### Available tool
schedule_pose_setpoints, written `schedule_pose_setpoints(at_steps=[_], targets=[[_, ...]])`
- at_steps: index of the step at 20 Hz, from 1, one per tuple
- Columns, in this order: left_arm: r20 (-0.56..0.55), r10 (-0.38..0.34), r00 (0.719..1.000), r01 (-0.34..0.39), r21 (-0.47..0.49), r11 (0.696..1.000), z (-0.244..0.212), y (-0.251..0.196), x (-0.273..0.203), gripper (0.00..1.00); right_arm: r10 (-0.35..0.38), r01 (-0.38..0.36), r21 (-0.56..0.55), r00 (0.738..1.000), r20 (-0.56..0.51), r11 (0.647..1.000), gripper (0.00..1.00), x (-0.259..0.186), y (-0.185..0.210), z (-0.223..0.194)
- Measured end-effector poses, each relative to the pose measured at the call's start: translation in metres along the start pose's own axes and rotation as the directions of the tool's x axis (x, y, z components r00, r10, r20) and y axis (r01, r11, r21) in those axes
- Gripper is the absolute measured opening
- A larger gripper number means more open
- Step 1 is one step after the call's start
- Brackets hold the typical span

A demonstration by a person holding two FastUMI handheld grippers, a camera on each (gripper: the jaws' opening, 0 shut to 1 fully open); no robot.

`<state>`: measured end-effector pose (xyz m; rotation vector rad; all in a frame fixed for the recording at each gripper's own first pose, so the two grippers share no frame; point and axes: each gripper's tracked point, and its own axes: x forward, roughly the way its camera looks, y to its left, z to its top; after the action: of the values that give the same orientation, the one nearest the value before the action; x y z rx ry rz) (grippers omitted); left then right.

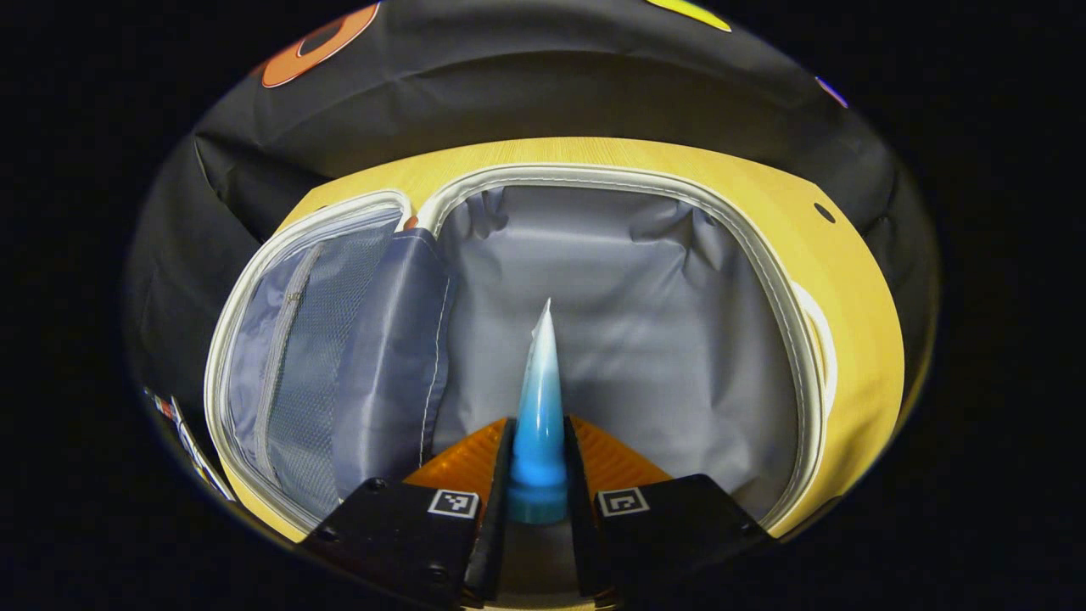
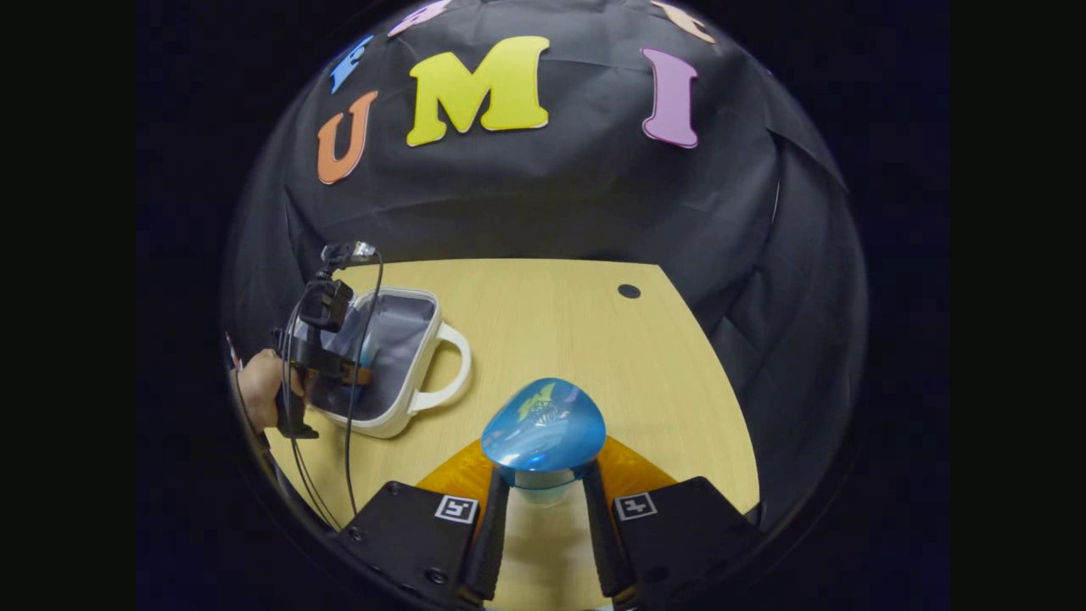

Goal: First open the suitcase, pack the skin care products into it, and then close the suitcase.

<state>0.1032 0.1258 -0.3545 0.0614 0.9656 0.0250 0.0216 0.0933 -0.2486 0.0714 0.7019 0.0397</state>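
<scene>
No brand or wording could be read on either product; the bottle cap (image 2: 544, 424) carried a pale yellow-green mark, too small and blurred to make out, and the square coded tags on the tool bodies held patterns, not words.

In the left gripper view, the suitcase (image 1: 768, 255) lay open on the wooden worktop (image 1: 857, 280), its white zip rim running close to the worktop's far edge and right edge. On the left sat the lid half with a grey mesh pocket (image 1: 327, 339) and a zip; a loose grey fabric flap (image 1: 399, 356) stood between it and the main compartment, lined in creased grey cloth. The left tool (image 1: 540, 441) hung over that main compartment, pinching a blue-to-white tube (image 1: 541, 399) between both fingers. The tube's cap end sat low between the fingers and its flat crimped end pointed forward, away from the tool, long axis in line with the fingers, seen edge-on.

In the right gripper view, the suitcase (image 2: 428, 339) sat near the worktop's (image 2: 594, 339) left edge, its white handle toward the middle. A hand (image 2: 259, 390) held the left tool (image 2: 327, 356) over the open case, cables trailing down. Nearer the worktop's front edge, well apart from the case, the right tool (image 2: 543, 501) gripped a bottle just under its wide blue cap, both fingers pressed on the pale neck. The cap faced forward and up, beyond the fingertips.
</scene>
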Motion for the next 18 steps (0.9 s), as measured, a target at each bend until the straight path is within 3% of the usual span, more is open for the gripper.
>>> schedule_pose_setpoints(at_steps=[1,2,3,6,9,13,18], targets=[[0.010,-0.020,1.000,0.020,-0.006,1.000,0.002,-0.006,-0.002,0.44,0.005,-0.005,-0.008,1.000,0.000,1.000,0.41,0.003,0.004,0.003],[0.030,-0.048,0.998,0.048,-0.016,0.999,0.005,-0.012,-0.010,0.41,0.011,-0.011,-0.014,1.000,0.000,1.000,0.41,0.005,0.008,0.006],[0.055,-0.064,0.996,0.065,-0.018,0.998,0.010,-0.017,-0.018,0.45,0.019,-0.019,-0.016,1.000,0.003,1.000,0.41,0.007,0.014,0.011],[0.153,-0.076,0.985,0.076,0.007,0.997,0.029,-0.020,-0.055,0.84,0.052,-0.051,-0.039,0.998,0.018,0.998,0.41,0.013,0.035,0.030],[0.299,-0.068,0.952,0.063,0.028,0.998,0.054,-0.005,-0.109,0.90,0.098,-0.095,-0.077,0.994,0.042,0.993,0.41,0.022,0.065,0.049],[0.499,-0.052,0.865,0.022,0.065,0.998,0.087,0.030,-0.194,0.94,0.172,-0.168,-0.086,0.984,0.046,0.982,0.41,0.039,0.122,0.067],[0.682,-0.116,0.722,0.105,0.057,0.993,0.102,0.050,-0.295,0.95,0.239,-0.240,-0.078,0.971,-0.025,0.968,0.41,0.074,0.198,0.055]])
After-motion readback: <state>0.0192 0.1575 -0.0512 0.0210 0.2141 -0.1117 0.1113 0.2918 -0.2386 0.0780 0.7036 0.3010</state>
